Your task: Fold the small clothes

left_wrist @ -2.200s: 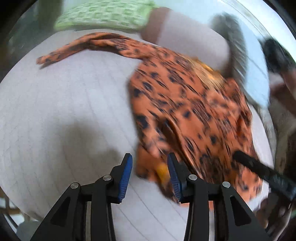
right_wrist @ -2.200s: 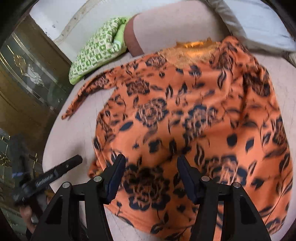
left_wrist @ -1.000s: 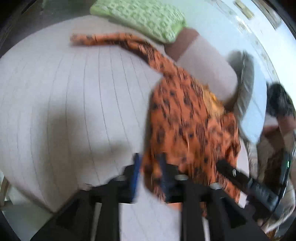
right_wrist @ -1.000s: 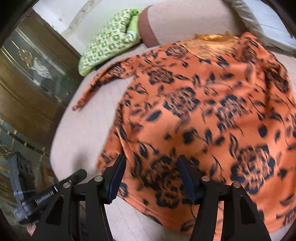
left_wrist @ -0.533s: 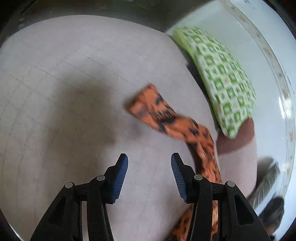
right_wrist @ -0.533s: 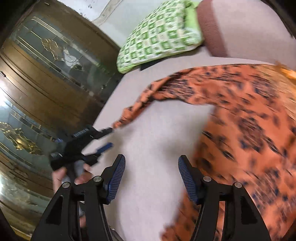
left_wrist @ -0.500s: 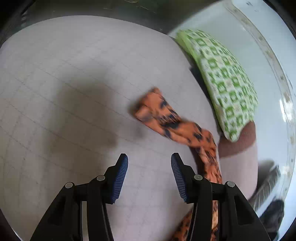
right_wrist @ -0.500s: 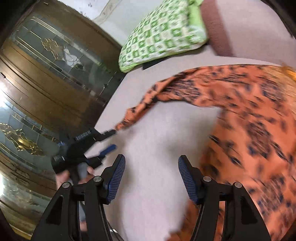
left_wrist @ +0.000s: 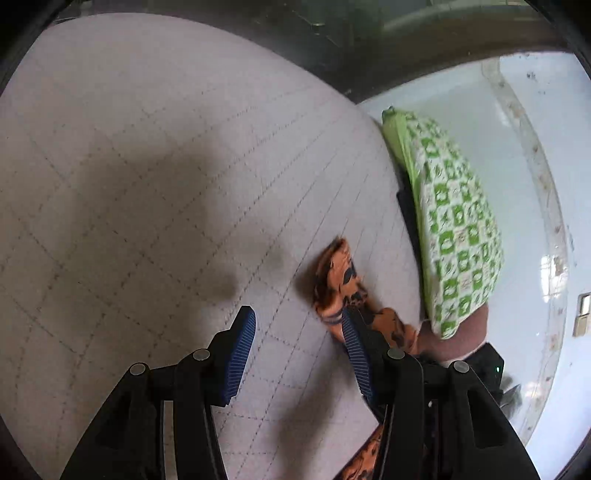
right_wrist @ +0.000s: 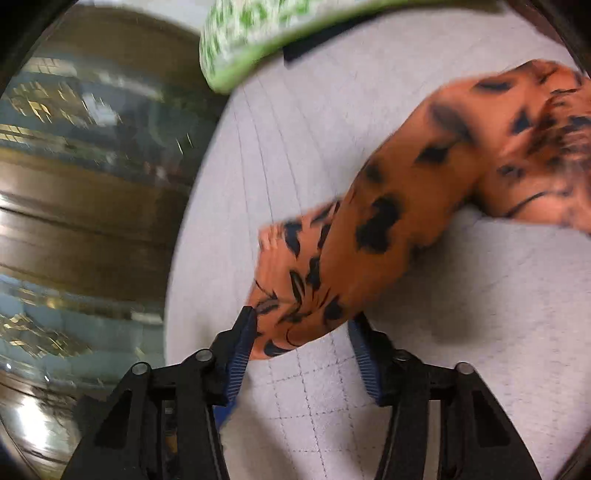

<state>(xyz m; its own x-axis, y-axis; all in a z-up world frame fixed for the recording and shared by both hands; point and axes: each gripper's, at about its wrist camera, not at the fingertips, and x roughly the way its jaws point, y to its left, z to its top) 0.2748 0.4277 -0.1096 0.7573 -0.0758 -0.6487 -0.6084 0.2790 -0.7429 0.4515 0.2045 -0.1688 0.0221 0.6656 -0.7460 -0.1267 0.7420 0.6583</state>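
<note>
An orange garment with a black flower print lies on a pale quilted bed. In the left wrist view its sleeve end (left_wrist: pixel 338 280) lies just ahead of my right finger, and my left gripper (left_wrist: pixel 297 339) is open and empty above the bed (left_wrist: pixel 147 184). In the right wrist view the sleeve (right_wrist: pixel 369 221) runs from the upper right down to its cuff, which sits between the fingers of my right gripper (right_wrist: pixel 303 328). That gripper is open, with its jaws on either side of the cuff.
A green and white checked pillow (left_wrist: pixel 454 236) lies at the head of the bed, blurred in the right wrist view (right_wrist: pixel 258 33). A brown bolster end (left_wrist: pixel 465 336) sits below it. A dark wooden cabinet with glass (right_wrist: pixel 74 184) stands beside the bed edge.
Both grippers have moved from the garment's body to the sleeve end. The right gripper has closed in until the cuff lies between its open jaws. The left gripper now sits just left of the cuff.
</note>
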